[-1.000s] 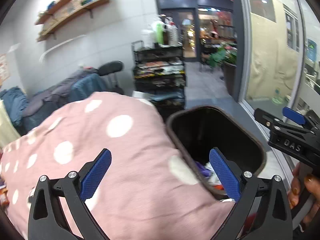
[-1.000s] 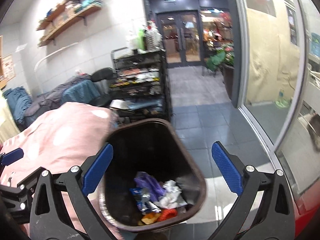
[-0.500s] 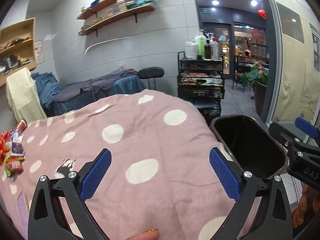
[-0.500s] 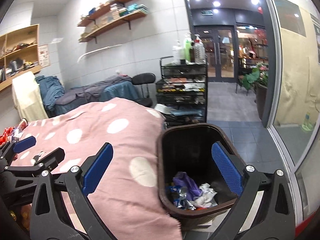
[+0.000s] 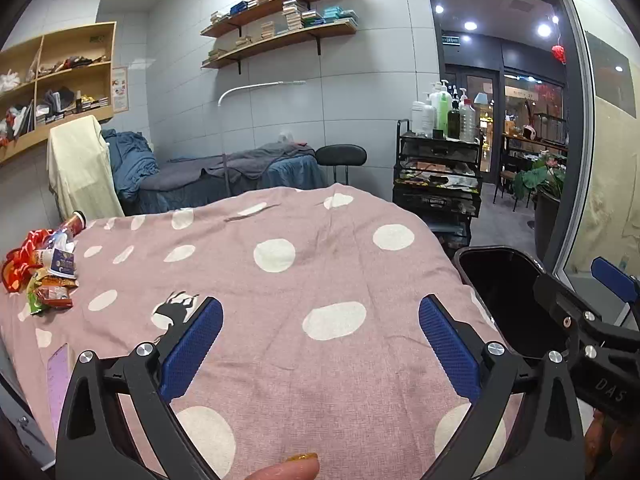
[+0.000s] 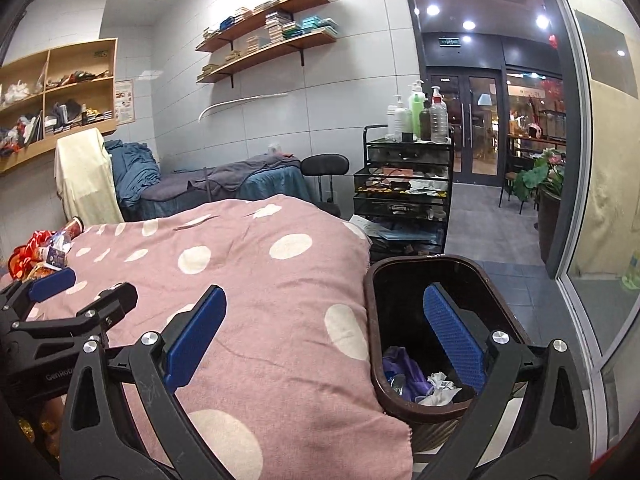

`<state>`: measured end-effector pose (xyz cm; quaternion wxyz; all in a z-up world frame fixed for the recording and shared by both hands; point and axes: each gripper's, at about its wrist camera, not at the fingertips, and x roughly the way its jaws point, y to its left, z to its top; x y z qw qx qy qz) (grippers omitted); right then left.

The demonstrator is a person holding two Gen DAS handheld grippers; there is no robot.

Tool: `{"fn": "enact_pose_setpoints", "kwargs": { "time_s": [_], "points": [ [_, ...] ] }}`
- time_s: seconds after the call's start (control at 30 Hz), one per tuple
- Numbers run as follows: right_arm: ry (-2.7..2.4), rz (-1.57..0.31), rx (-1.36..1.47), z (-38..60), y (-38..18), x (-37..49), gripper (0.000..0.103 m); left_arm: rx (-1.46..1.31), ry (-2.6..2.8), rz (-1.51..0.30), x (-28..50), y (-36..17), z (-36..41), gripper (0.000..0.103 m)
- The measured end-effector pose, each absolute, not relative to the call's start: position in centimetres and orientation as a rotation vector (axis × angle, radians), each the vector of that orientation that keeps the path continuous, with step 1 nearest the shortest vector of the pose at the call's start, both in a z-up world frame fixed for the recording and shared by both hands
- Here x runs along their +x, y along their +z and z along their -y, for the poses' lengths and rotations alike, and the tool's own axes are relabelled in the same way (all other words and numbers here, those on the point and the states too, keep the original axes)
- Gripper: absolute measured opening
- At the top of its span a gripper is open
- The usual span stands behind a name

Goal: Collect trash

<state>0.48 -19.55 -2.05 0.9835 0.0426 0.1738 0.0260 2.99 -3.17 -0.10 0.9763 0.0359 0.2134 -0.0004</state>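
Crumpled wrappers (image 5: 44,276) far left of left tongs (image 5: 320,344) — both tongs spread, empty.

Matt pink cloth blanket (image 5: 320,280), glossy dark plastic bin (image 6: 404,404), crinkly shiny wrappers (image 5: 44,280), wooden shelves (image 5: 280,36).

A massage or beauty parlour opening onto a mall corridor.
Two treatment beds (image 5: 280,280) (image 6: 240,178) under blankets, a stool (image 6: 325,166), a black trolley (image 6: 404,184) topped with pump bottles (image 6: 416,112), wall shelves (image 5: 280,36) of stacked goods, white tiled walls, glass doors (image 6: 476,120) to lit shops.
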Motion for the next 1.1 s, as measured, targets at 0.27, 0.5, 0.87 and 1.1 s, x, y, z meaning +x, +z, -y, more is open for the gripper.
{"fn": "enact_pose_setpoints", "kwargs": {
  "time_s": [0.27, 0.5, 0.87, 1.1],
  "points": [
    [0.067, -0.341, 0.081, 18.98, -2.11, -0.08, 0.097, 0.072, 0.01, -0.413, 2.82, 0.03, 2.73, 0.097],
    [0.063, -0.34, 0.087, 19.22, -1.97, -0.1, 0.097, 0.064, 0.01, -0.412, 2.89, 0.0, 2.42, 0.098],
    [0.061, -0.333, 0.092, 19.79, -1.79, -0.02, 0.097, 0.071, 0.009, -0.406, 2.97, 0.19, 2.44, 0.098],
    [0.059, -0.328, 0.092, 19.86, -1.76, -0.05, 0.098, 0.075, 0.006, -0.407, 3.01, 0.09, 2.61, 0.098]
  ]
}}
